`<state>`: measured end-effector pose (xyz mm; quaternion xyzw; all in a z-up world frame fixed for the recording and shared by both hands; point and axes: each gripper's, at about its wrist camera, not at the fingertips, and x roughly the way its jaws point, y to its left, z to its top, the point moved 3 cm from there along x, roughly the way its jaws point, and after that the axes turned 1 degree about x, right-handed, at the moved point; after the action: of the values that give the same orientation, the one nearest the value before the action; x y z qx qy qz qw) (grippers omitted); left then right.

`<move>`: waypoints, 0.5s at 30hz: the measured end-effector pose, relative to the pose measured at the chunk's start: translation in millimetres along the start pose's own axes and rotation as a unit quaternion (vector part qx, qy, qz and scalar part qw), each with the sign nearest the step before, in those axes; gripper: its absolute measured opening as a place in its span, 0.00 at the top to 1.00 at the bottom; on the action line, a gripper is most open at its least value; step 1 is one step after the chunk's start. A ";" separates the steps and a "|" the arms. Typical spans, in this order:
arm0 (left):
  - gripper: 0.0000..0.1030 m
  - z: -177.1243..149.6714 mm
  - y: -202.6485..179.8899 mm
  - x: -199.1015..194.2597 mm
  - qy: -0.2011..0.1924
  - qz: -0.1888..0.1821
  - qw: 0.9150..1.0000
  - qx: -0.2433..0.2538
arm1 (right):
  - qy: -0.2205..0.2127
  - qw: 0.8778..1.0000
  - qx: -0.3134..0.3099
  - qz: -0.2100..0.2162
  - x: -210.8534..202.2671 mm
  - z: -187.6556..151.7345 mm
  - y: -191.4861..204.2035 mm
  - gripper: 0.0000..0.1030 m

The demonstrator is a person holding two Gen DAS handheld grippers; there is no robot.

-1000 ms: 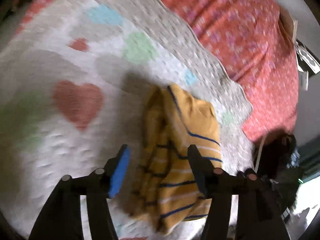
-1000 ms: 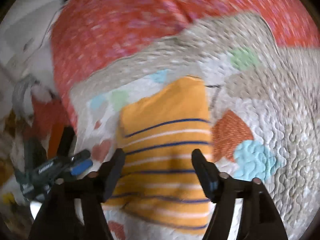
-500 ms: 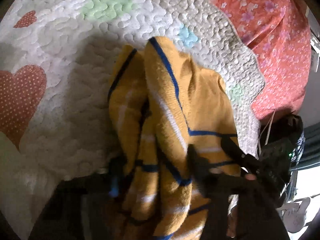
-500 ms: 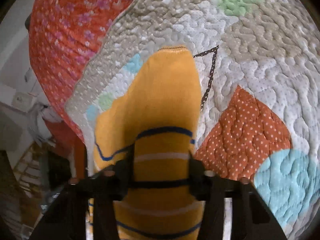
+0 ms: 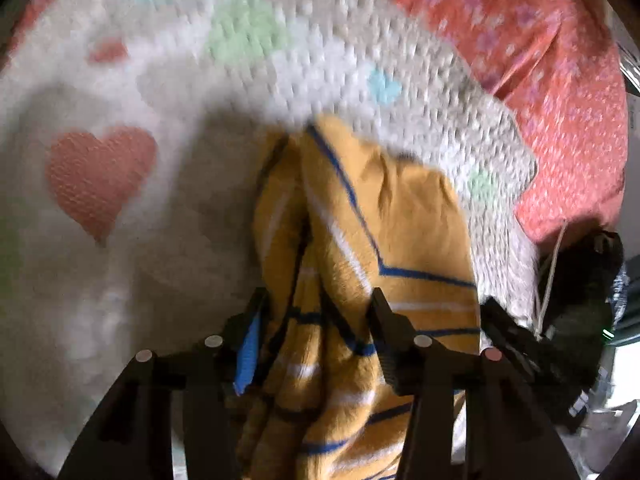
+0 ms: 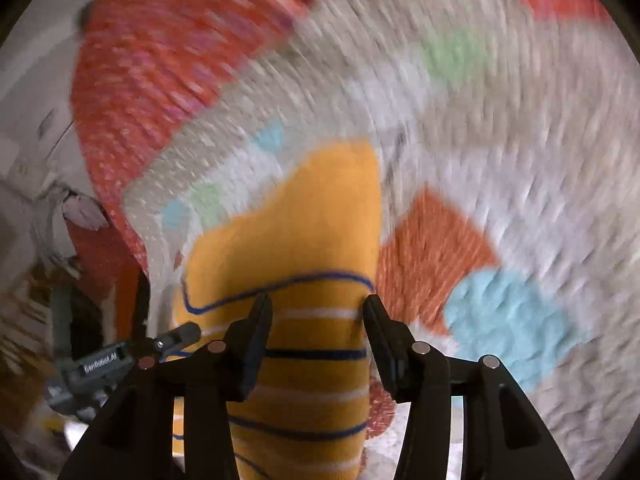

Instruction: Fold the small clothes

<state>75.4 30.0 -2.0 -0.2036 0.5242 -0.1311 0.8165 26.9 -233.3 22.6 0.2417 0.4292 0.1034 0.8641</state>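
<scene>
A small yellow garment (image 5: pixel 384 236) with blue and white stripes lies bunched on a quilted blanket (image 5: pixel 280 64). My left gripper (image 5: pixel 316 332) has its jaws on either side of the garment's bunched near end, which rises between them. In the right wrist view the same garment (image 6: pixel 304 232) hangs between the jaws of my right gripper (image 6: pixel 316 332), which pinch its striped part. The left gripper (image 6: pixel 120 356) shows at the lower left of the right wrist view.
The quilted blanket (image 6: pixel 500 128) with hearts and coloured patches covers a bed. A red flowered sheet (image 5: pixel 552 80) lies beyond the blanket's scalloped edge. Dark clutter (image 5: pixel 580 300) sits past the bed edge at the right.
Both grippers went from open above the garment to closing on it, and now lift it. Both views are blurred by motion.
</scene>
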 end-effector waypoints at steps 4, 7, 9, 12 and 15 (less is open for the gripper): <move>0.54 -1.9 -13.1 -41.0 -0.098 0.067 0.992 0.043 | -0.005 0.998 -0.059 0.014 -16.2 -13.1 33.3 0.78; 0.54 5.7 -32.4 -42.6 -0.100 0.040 0.990 0.091 | 0.050 0.995 -0.082 0.033 0.1 -45.3 48.5 0.81; 0.54 10.4 -38.6 -20.8 -0.064 0.050 0.990 0.114 | 0.088 0.990 -0.099 0.045 14.7 -69.0 57.7 0.81; 0.53 12.4 -24.9 18.3 -0.019 0.113 0.987 0.115 | 0.136 0.982 -0.117 0.059 31.2 -101.4 68.5 0.80; 0.49 19.3 -15.5 20.8 -0.018 0.105 0.990 0.095 | 0.133 0.979 -0.143 0.060 29.4 -124.1 80.1 0.79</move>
<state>101.5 11.3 -4.3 -0.0710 0.5128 -0.0904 0.8507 -51.1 -112.1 -21.0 0.1252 0.5060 0.2467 0.8170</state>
